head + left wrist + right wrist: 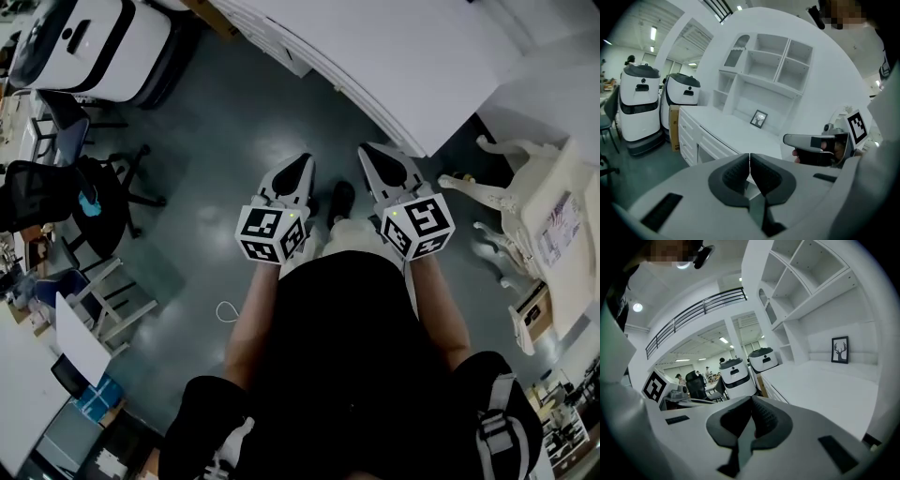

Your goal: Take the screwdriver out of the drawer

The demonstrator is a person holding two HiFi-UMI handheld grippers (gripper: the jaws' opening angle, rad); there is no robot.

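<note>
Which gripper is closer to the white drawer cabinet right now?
Right. The right gripper hovers just short of the white drawer cabinet's corner. The left gripper is beside it on the far side, over the floor, farther from that edge.

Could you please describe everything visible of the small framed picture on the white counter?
The framed picture is small and rectangular: a dark frame around a pale sheet with a black antlered deer head. It stands upright at the back of the white counter, below the open shelves; nothing else touches it.
</note>
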